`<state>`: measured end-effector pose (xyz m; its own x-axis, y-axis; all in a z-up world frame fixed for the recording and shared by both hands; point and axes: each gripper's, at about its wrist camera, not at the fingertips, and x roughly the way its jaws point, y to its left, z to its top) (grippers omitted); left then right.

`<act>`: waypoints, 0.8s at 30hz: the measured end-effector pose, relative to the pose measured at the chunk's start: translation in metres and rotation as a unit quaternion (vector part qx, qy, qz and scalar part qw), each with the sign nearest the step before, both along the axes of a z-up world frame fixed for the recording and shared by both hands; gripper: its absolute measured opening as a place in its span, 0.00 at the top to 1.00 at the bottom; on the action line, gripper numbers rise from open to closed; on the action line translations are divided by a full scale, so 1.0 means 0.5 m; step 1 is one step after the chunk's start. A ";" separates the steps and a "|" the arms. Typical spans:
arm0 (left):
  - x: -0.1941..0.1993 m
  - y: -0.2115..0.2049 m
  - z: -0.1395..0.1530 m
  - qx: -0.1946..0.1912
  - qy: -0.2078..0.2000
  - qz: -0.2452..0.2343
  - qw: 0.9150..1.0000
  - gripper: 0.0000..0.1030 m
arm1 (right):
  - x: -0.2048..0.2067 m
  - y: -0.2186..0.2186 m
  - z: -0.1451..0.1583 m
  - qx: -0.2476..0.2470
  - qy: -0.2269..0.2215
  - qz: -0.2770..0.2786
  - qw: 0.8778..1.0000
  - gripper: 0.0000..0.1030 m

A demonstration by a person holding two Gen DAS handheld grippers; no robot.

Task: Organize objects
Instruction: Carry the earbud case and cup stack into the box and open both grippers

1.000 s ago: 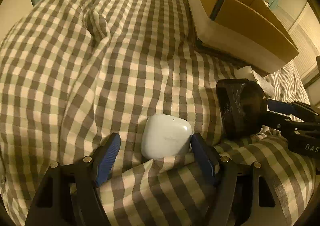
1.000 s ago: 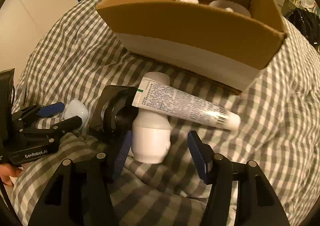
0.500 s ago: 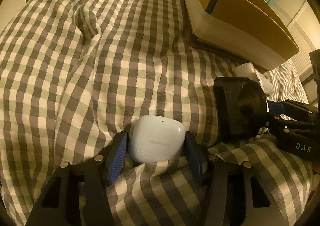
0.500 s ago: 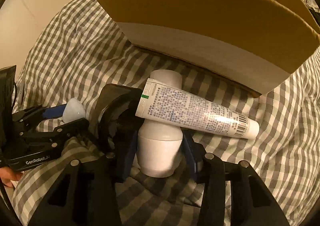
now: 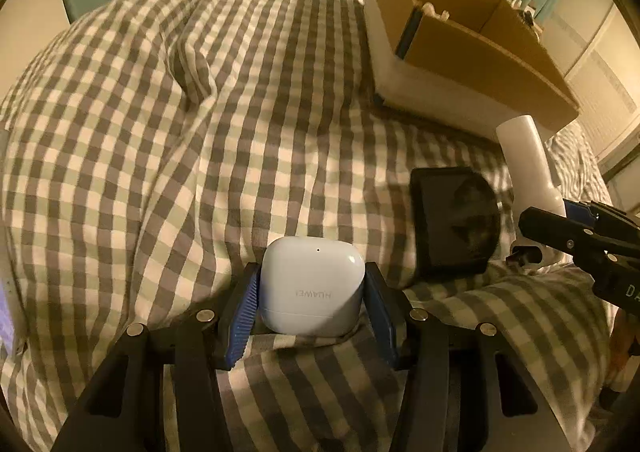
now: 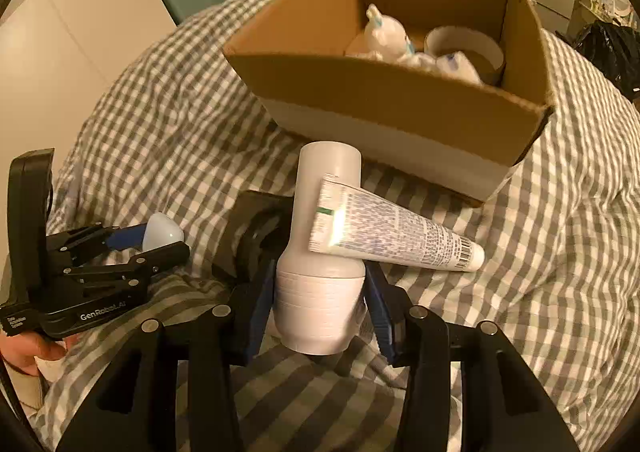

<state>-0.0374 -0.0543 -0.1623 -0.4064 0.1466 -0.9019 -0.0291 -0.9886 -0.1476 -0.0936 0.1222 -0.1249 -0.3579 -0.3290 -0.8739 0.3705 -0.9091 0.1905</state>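
On a checked bedspread (image 5: 200, 132), the left gripper (image 5: 312, 294) pinches a white earbud case (image 5: 312, 288). The right gripper (image 6: 320, 308) clamps a white bottle (image 6: 322, 252); a tube (image 6: 396, 236) seemingly rests across it. Lift level toward the cardboard box (image 6: 380, 100) at twelve o'clock.

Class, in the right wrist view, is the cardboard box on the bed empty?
No: the cardboard box already holds a small white figure and a tape roll.
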 end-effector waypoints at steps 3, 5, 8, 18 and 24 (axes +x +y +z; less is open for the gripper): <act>0.016 0.001 0.018 0.004 0.010 0.001 1.000 0.50 | 0.015 0.003 0.023 -0.006 0.011 -0.001 1.000 0.57; -0.006 0.002 0.041 0.003 0.017 0.001 1.000 0.50 | 0.023 0.006 0.038 -0.010 0.019 -0.001 1.000 0.57; -0.015 -0.001 0.052 -0.001 0.026 0.000 1.000 0.50 | 0.031 0.000 0.058 -0.015 0.030 -0.002 0.999 0.57; 0.017 0.018 0.105 -0.004 0.053 0.015 0.998 0.50 | 0.072 0.034 0.115 -0.029 0.062 -0.005 0.998 0.57; 0.011 0.029 0.145 -0.008 0.073 0.012 0.997 0.50 | 0.091 0.053 0.142 -0.038 0.076 -0.012 0.996 0.57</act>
